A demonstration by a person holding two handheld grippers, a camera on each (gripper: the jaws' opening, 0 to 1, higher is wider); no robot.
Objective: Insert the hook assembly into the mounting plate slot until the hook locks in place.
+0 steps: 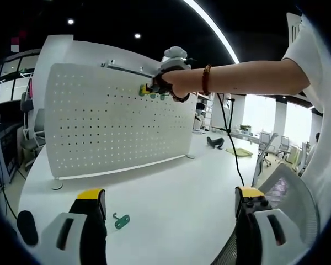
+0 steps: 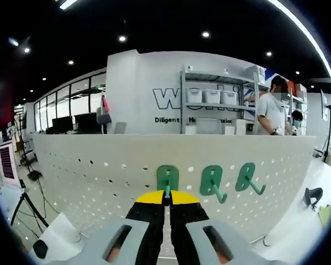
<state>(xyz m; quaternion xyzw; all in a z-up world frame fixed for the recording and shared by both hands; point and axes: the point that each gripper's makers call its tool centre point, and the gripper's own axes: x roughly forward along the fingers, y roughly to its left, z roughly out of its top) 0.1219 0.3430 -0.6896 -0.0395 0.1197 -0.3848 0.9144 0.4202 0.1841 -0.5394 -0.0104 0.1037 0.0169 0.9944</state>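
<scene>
A white perforated mounting plate [image 1: 110, 124] stands upright on the white table [image 1: 171, 193]. A loose green hook [image 1: 121, 221] lies on the table just right of my left gripper's [image 1: 170, 207] left jaw; that gripper is open and holds nothing. A person's arm [image 1: 243, 77] reaches across to the plate's top, where my right gripper [image 1: 154, 88] meets it beside green hooks. In the right gripper view, my right gripper [image 2: 166, 200] is shut on a green hook [image 2: 167, 179] set against the plate [image 2: 99, 171]. Two more green hooks [image 2: 214, 181] [image 2: 248, 178] hang to its right.
A mesh office chair [image 1: 287, 193] stands at the table's right edge. Beyond the plate are shelves with white bins [image 2: 212, 96], a standing person [image 2: 273, 113], desks and chairs [image 1: 270, 146]. A black object [image 2: 313, 196] rests on the table to the right.
</scene>
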